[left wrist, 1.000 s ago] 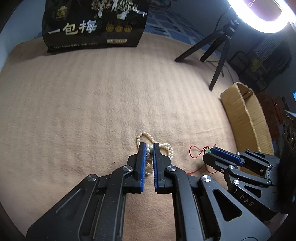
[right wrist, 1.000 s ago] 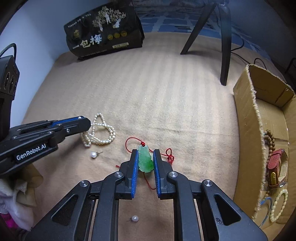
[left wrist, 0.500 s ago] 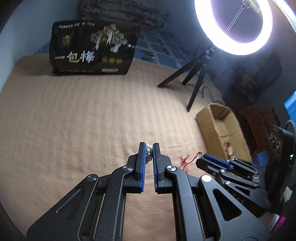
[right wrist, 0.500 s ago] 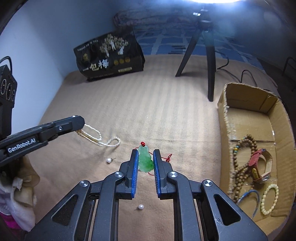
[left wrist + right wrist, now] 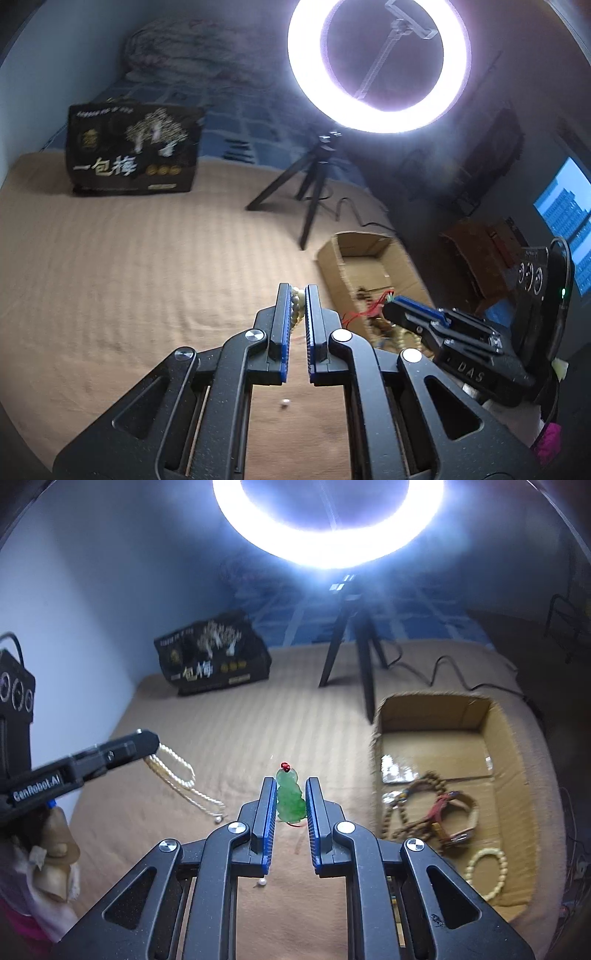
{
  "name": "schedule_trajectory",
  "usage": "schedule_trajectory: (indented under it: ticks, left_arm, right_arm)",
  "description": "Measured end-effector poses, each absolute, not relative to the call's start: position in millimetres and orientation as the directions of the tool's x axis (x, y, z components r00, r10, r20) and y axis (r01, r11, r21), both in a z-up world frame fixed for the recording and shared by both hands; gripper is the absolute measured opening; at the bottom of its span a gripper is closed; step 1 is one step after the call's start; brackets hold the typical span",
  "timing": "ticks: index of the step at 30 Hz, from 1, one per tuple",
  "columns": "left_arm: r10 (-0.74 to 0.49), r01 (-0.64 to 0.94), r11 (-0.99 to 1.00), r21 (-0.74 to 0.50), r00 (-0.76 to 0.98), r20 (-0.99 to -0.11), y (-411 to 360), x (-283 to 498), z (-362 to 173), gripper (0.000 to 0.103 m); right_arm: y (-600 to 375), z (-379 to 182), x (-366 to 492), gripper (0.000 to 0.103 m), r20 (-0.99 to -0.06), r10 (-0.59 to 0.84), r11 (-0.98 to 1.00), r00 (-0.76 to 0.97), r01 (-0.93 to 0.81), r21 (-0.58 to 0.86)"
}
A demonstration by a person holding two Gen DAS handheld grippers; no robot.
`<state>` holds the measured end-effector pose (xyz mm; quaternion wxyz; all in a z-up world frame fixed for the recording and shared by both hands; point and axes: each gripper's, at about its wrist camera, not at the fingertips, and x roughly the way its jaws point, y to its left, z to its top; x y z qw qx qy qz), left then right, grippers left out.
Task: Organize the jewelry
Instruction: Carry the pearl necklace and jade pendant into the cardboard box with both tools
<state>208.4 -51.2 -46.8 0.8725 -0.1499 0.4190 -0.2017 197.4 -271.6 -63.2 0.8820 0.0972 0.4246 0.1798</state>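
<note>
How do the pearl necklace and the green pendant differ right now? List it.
The pearl necklace is a long cream bead strand; the green pendant is one carved green piece on red cord. The necklace trails down onto the blanket; the pendant sits wholly between the fingers. Shared: each is clamped, by the left gripper and right gripper respectively.

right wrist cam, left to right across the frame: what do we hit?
left gripper → pearl necklace → green jade pendant in the right gripper → cardboard box holding a wooden bead string and red-strap watch.
</note>
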Motion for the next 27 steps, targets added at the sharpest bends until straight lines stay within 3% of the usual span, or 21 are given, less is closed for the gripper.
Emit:
schedule_trajectory:
  ticks: [12,27]
  left_arm:
    - [-0.568,0.374,0.823,-0.428,0.544,-0.617,-120,190,-16,0.005]
    - [-0.639,0.49,0.762,-0.423,0.463,-0.614,-195,179,-21,0.005]
  right_arm:
    - [-353,-25,187,0.014,-0.638,0.326,0.93,0.697,-0.116,0.347]
    - [-417,-51,185,0.014,-0.694,0.212,0.95,0.688,0.02,0.31]
